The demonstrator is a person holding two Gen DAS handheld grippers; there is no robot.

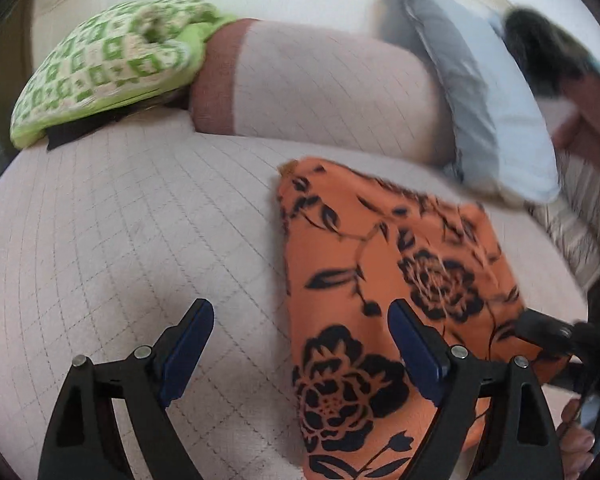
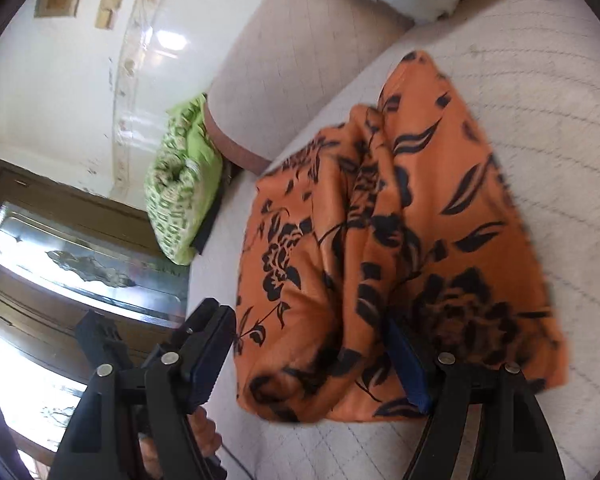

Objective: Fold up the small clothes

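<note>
An orange cloth with black flowers (image 1: pixel 364 280) lies folded on the pale quilted bed (image 1: pixel 120 220). My left gripper (image 1: pixel 300 344) is open just above the bed, its right finger over the cloth's near left edge, its left finger over bare quilt. In the right wrist view the same cloth (image 2: pixel 400 240) lies bunched in folds. My right gripper (image 2: pixel 312 348) is open at the cloth's near end, the jaws standing on either side of a fold without closing on it. The right gripper also shows at the right edge of the left wrist view (image 1: pixel 548 332).
A green and white patterned cushion (image 1: pixel 100 68) lies at the back left beside a long pale bolster (image 1: pixel 320 88). A light blue pillow (image 1: pixel 488 120) leans at the back right. A person (image 1: pixel 560 64) bends at the far right. A wooden glazed door (image 2: pixel 60 248) stands beyond the bed.
</note>
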